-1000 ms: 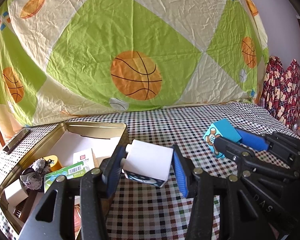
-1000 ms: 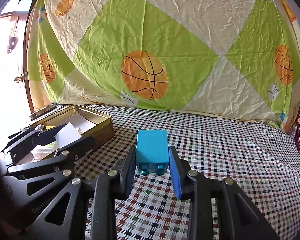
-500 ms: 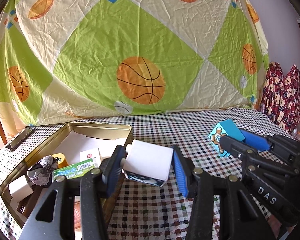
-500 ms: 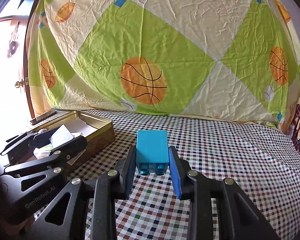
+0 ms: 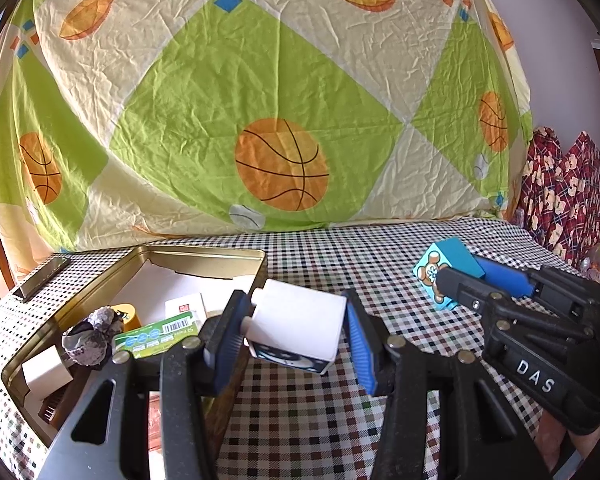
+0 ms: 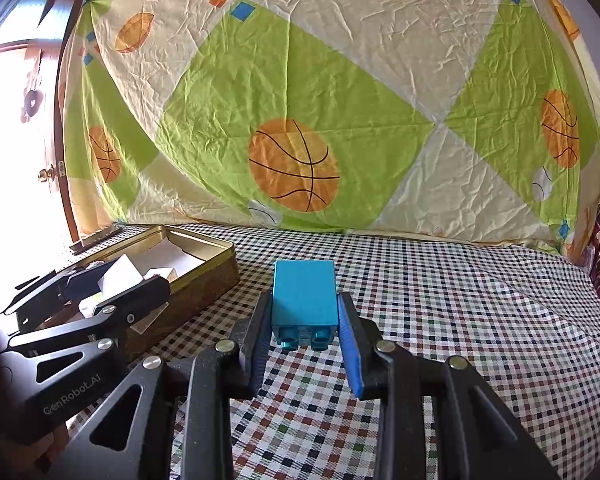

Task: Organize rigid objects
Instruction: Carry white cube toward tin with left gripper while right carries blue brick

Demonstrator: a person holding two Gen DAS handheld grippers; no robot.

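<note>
My left gripper (image 5: 294, 326) is shut on a white toy block (image 5: 296, 326) with a dark printed face underneath, held just right of the gold tin (image 5: 204, 254). My right gripper (image 6: 304, 316) is shut on a blue toy block (image 6: 304, 296), studs pointing back at the camera, above the checkered cloth. In the left wrist view that blue block (image 5: 446, 270) shows a bear picture, and the right gripper (image 5: 480, 286) comes in from the right. The right wrist view has the left gripper (image 6: 112, 284) with the white block (image 6: 120, 276) over the tin's (image 6: 216, 268) near side.
The open tin holds a barcode packet (image 5: 156, 334), a small white box (image 5: 186, 306), a yellow round thing (image 5: 126, 316), a grey crumpled lump (image 5: 92, 336) and a white cube (image 5: 46, 368). A dark bar (image 5: 40, 278) lies left of it. A basketball-print sheet (image 5: 280, 164) hangs behind.
Both views have tilted slightly upward, so the sheet and tin sit lower in frame. Both blocks stay gripped the same way.
</note>
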